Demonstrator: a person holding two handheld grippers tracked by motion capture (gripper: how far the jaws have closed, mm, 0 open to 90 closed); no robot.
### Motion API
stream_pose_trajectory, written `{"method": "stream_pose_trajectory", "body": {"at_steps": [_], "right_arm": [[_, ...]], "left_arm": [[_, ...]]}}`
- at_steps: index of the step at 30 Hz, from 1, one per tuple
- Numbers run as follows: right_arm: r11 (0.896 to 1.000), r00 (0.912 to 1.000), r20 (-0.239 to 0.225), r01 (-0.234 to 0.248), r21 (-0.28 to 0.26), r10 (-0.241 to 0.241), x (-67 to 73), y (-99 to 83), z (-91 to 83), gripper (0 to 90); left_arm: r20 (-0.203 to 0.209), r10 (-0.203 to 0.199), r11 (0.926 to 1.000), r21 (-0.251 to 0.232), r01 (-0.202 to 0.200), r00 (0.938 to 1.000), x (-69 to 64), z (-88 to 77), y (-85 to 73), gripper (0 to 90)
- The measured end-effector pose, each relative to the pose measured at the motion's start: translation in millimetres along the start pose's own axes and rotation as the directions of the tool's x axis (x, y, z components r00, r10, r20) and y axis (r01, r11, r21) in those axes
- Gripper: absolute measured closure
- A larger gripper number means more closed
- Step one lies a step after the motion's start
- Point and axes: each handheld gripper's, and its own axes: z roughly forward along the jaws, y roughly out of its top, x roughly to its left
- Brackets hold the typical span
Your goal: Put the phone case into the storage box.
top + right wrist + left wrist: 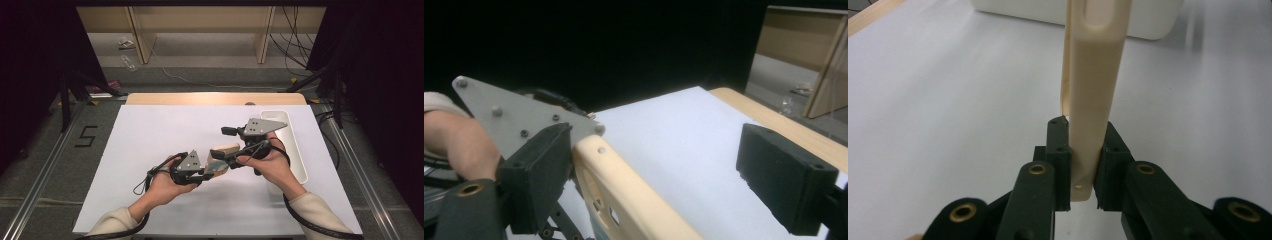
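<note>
1. High view: left tongs (207,169) are clamping a cream handled tool (223,151) above the white bench (150,150)
2. Right tongs (227,145) are standing wide apart around it
3. A white tray (295,150) is lying just beside the right hand (267,160)

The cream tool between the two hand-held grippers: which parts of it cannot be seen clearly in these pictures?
- Cream tool, left gripper view: the top is cut off by the upper edge.
- High view: the left hand-held gripper and its grey plate cover the tool's near end.
- Right gripper view: the lower edge cuts off the tool; its bluish part is too dark to identify.
- White tray, high view: the right hand covers part of it.
</note>
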Motion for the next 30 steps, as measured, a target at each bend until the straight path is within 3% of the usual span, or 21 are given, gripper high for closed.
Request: {"method": "stream_pose_trajectory", "body": {"at_steps": [8, 14, 22, 30], "right_arm": [[0.999, 0.9981, 0.056, -0.024, -0.041, 0.026, -2.2, 0.0, -3.2, 9.2], [0.998, 0.9956, 0.081, -0.044, -0.036, 0.047, -5.9, -4.8, -1.9, 0.9], [0.997, 0.9877, 0.139, -0.068, -0.031, 0.072, -8.2, -11.0, 1.2, 0.2], [0.997, 0.9839, 0.159, -0.076, -0.033, 0.080, -7.8, -14.2, 3.8, 0.1]], "left_arm": [[-0.036, -0.043, 0.9990, -0.015, 0.042, 0.9984, 4.0, -2.0, -1.0, 79.4], [-0.064, -0.095, 0.9949, -0.038, 0.093, 0.9934, 6.8, -3.9, -1.5, 79.4], [-0.109, -0.150, 0.9876, -0.063, 0.144, 0.9826, 8.4, -7.9, 0.3, 79.4], [-0.123, -0.175, 0.9833, -0.071, 0.167, 0.9768, 9.4, -9.2, 0.8, 79.4]]}}
